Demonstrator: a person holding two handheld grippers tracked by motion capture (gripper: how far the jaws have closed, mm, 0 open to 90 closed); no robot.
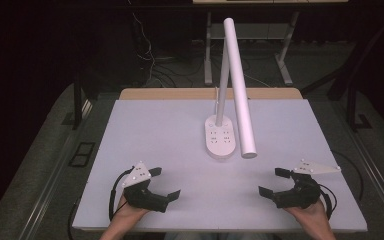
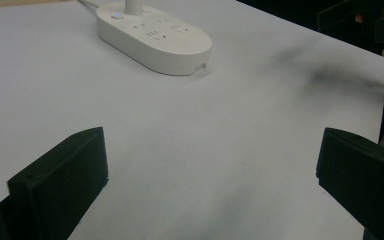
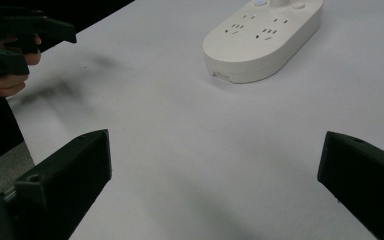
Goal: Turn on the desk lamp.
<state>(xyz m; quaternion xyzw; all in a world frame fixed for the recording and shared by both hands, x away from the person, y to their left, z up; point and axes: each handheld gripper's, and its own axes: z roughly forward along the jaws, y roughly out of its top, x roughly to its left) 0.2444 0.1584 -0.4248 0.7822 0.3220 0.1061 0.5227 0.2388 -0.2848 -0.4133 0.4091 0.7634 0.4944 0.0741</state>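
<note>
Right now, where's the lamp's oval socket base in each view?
High view: lamp base at table centre, beyond both hand-held grippers, under the white lamp head.
Left gripper view: top, left of centre, past the open jaws.
Right gripper view: top, right of centre, past the open jaws.
Shared landmark: the round button at the base's stem end.

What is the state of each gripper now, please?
Left gripper: open, holding nothing, above the table.
Right gripper: open, holding nothing, also short of the lamp base.
</note>
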